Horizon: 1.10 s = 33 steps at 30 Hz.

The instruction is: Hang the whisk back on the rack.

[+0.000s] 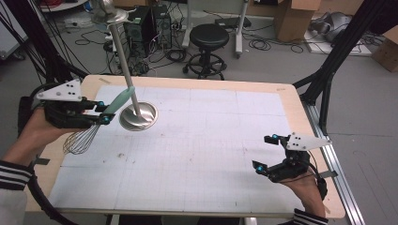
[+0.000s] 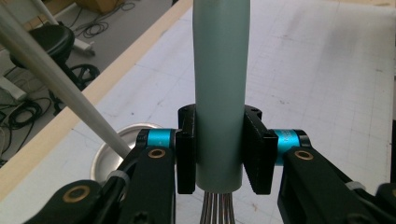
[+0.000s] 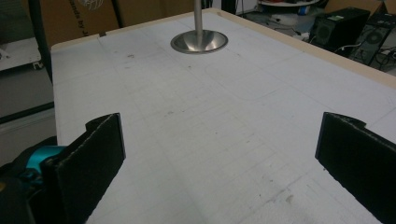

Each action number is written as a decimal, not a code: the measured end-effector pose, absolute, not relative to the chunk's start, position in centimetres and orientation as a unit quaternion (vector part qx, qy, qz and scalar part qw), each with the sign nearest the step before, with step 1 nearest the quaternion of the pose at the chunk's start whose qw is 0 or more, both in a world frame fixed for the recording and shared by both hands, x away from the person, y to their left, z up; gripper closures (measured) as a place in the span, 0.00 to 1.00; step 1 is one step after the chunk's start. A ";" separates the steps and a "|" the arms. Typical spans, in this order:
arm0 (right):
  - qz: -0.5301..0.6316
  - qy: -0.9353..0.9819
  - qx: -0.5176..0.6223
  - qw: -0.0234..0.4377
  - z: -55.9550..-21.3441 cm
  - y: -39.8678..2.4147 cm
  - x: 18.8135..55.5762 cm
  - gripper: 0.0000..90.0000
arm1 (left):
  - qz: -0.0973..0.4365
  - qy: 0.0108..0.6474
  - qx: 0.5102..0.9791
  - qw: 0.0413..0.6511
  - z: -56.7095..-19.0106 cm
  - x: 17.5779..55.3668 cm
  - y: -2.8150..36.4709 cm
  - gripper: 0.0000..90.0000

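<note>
The left gripper (image 1: 104,114) is held over the left edge of the table (image 1: 291,101), toward the far side. Its jaws are clamped on the pale green handle of a whisk (image 1: 89,133); in the left gripper view the two black pads (image 2: 186,161) press flat against either side of the handle (image 2: 219,93), close to the end where the wires leave it. From above, the handle slants up and to the right toward the pole (image 1: 123,56), and the wire cage hangs down to the near left of the gripper, above the mat (image 1: 197,154). Whether the wires touch the mat cannot be told.

Just right of the left gripper stands a metal stand: a round, shiny base (image 1: 138,116) resting on the mat, with the thin pole rising from its middle and leaning to the far left. The tip of the whisk handle lies just beside the pole; contact cannot be told.

The right gripper (image 1: 264,152) is near the right near corner of the table, well apart from the whisk and stand. Its jaws are spread wide with nothing between them; in the right gripper view the mat (image 3: 224,121) shows bare between the pads (image 3: 100,149), and the stand's base (image 3: 199,42) sits far off near the table's edge
</note>
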State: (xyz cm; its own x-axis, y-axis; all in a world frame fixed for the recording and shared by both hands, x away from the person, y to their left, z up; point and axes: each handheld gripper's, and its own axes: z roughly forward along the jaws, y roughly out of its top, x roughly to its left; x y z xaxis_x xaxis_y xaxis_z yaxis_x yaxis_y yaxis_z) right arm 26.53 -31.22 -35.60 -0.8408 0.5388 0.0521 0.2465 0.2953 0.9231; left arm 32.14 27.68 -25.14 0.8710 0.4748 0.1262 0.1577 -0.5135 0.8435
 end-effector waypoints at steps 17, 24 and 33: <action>0.535 0.797 0.248 0.133 -35.6 -31.0 26.6 0.01 | 0.207 0.228 0.824 0.476 -22.2 32.2 32.6 0.77; 0.535 0.796 0.250 0.129 -35.8 -30.9 26.7 0.01 | 0.221 0.250 0.807 0.487 -20.9 32.5 34.6 0.77; 0.536 0.795 0.252 0.129 -35.7 -31.0 26.8 0.01 | 0.235 0.266 0.791 0.499 -19.7 33.4 35.6 0.77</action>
